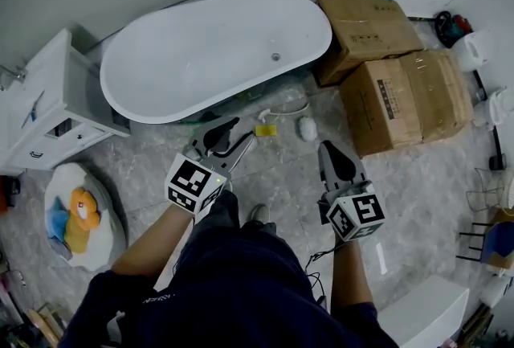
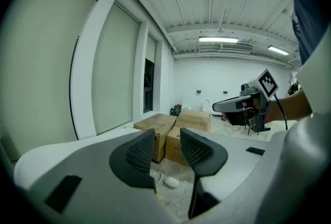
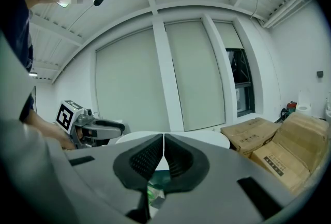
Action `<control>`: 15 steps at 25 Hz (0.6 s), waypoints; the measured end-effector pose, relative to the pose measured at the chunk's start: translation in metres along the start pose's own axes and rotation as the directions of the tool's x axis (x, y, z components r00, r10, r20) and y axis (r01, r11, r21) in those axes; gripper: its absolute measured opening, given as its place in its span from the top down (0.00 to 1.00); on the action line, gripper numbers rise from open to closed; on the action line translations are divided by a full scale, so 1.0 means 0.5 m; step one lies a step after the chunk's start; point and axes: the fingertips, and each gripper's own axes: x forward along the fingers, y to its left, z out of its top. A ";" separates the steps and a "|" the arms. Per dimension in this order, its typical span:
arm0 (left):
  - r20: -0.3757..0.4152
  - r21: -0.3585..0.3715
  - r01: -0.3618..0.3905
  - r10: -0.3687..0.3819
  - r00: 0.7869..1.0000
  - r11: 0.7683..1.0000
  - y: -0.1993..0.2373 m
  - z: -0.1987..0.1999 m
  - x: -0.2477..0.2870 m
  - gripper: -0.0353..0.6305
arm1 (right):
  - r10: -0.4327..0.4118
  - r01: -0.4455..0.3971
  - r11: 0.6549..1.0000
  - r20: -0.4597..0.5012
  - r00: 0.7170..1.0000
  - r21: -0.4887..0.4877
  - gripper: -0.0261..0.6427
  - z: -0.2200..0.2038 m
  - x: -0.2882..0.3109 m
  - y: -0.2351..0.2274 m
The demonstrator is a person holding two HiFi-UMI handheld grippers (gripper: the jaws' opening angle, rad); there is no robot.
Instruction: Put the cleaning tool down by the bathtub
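Note:
The cleaning tool lies on the marbled floor beside the white bathtub [image 1: 209, 49]: a fluffy white head [image 1: 307, 128], a yellow piece [image 1: 266, 130] and a curved white handle [image 1: 283, 110]. My left gripper [image 1: 239, 134] hovers just left of it, open, with nothing between its jaws. In the left gripper view the gripper [image 2: 166, 148] frames the white head [image 2: 170, 182] on the floor below. My right gripper [image 1: 329, 149] is shut and empty, just below and right of the head. Its own view shows the gripper [image 3: 163, 153] with jaws touching and the bathtub [image 3: 207, 137] beyond.
Cardboard boxes [image 1: 365, 29] [image 1: 409, 97] stand right of the tub, close to the tool. A white cabinet [image 1: 48, 97] is at the left, with a round white tray of toys [image 1: 76, 214] below it. A white bin [image 1: 422, 310] sits at bottom right.

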 end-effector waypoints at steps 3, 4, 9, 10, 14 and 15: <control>0.012 0.006 0.000 0.000 1.000 1.000 -0.013 0.014 -0.009 0.69 | -0.002 0.002 1.000 -0.002 1.000 -0.005 0.94 0.004 -0.015 0.000; 0.016 0.009 0.000 0.000 1.000 1.000 -0.017 0.019 -0.011 0.69 | -0.002 0.002 1.000 0.000 1.000 -0.005 0.94 0.006 -0.020 0.000; 0.031 0.036 0.008 -0.009 0.999 0.999 -0.042 0.043 -0.024 0.71 | 0.004 -0.004 1.000 0.025 1.000 -0.001 0.94 0.016 -0.045 0.009; 0.035 0.042 0.009 -0.010 0.999 0.999 -0.046 0.048 -0.027 0.72 | 0.006 -0.006 1.000 0.029 1.000 -0.001 0.94 0.018 -0.047 0.011; 0.051 0.062 0.008 -0.011 0.999 0.998 -0.059 0.065 -0.036 0.77 | 0.017 -0.017 1.000 0.035 0.999 -0.002 0.94 0.019 -0.054 0.020; 0.055 0.065 0.008 -0.012 0.998 0.998 -0.061 0.069 -0.038 0.78 | 0.020 -0.019 1.000 0.035 0.999 -0.002 0.94 0.018 -0.054 0.021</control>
